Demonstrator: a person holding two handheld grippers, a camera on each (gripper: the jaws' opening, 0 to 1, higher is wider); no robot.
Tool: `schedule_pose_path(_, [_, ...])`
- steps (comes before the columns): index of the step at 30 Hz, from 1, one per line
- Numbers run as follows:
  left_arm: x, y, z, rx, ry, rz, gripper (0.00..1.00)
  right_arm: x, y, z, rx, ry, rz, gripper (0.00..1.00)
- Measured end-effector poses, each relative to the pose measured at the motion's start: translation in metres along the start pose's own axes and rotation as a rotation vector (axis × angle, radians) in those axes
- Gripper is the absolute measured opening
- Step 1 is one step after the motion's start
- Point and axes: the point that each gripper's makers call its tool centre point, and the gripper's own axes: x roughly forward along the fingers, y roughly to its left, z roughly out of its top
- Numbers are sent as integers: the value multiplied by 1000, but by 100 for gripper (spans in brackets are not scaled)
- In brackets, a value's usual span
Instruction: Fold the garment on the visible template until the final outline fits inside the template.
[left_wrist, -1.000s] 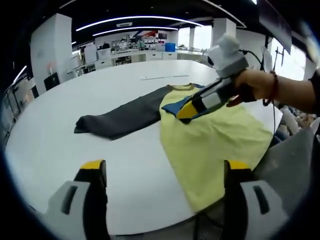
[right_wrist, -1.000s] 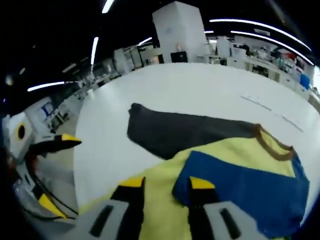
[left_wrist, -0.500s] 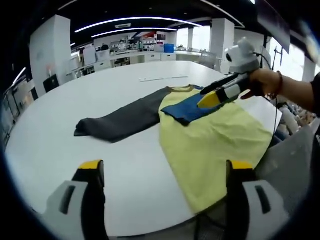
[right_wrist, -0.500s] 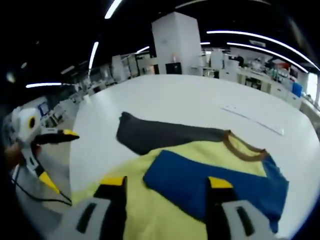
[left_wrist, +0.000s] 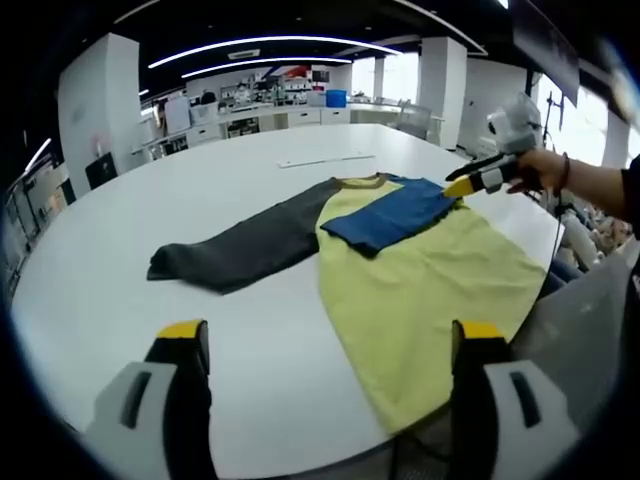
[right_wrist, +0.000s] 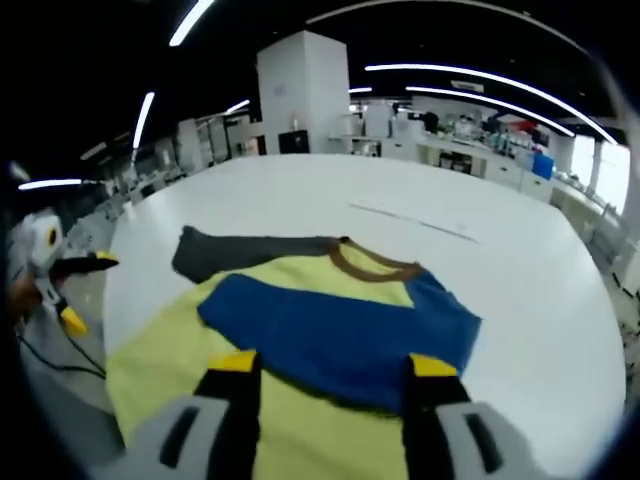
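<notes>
The left gripper (left_wrist: 325, 345) hangs with its 2 yellow-tipped jaws spread wide and holding nothing, above the near edge of the large round white table (left_wrist: 120, 250). The right gripper (right_wrist: 335, 368) also has its 2 jaws apart and empty, poised over the garment; in the left gripper view it shows at 2 o'clock (left_wrist: 463, 184), held in a person's hand (left_wrist: 535, 172) just past the far side of the shirt, though from there I cannot tell how its jaws stand. In the right gripper view the left gripper (right_wrist: 72, 290) sits at 9 o'clock, off the table's edge.

The long-sleeved shirt with a pale yellow body (left_wrist: 425, 290) lies flat on the table, its lower hem reaching the table's near right edge. Its brown collar (right_wrist: 370, 265) points toward 12 o'clock in the right gripper view. The blue sleeve (right_wrist: 335, 325) is folded across the chest, lying on the yellow cloth. The dark grey sleeve (left_wrist: 240, 250) stretches straight out on the bare table toward 9 o'clock in the left gripper view
</notes>
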Motion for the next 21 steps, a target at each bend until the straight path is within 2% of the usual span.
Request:
schedule_pose_path(2, [0,2,-1,-1,0,1,98,-5,-14,-6,-14,14,-26,44])
schedule_pose_path(6, [1,1,-2,-7,6,0,97,-11,-39,-17,-47,37,-80,38])
schedule_pose_path(11, [1,2,-2,-6,6,6,94,-12,-53,-25,-97,67,-107,25])
schedule_pose_path(12, [2,3,-1,-8,5,7,95,-10,-61,-30,-97,82,-114,23])
schedule_pose_path(16, [1,3,1,-9,4,9,94,-11,-66,-36,-120,111,-109,19])
schedule_pose_path(19, [2,3,1,-12,5,11,93,-10,-70,-43,-172,155,-110,12])
schedule_pose_path(21, [2,4,0,-12,9,11,93,-3,-74,-49,-174,159,-108,9])
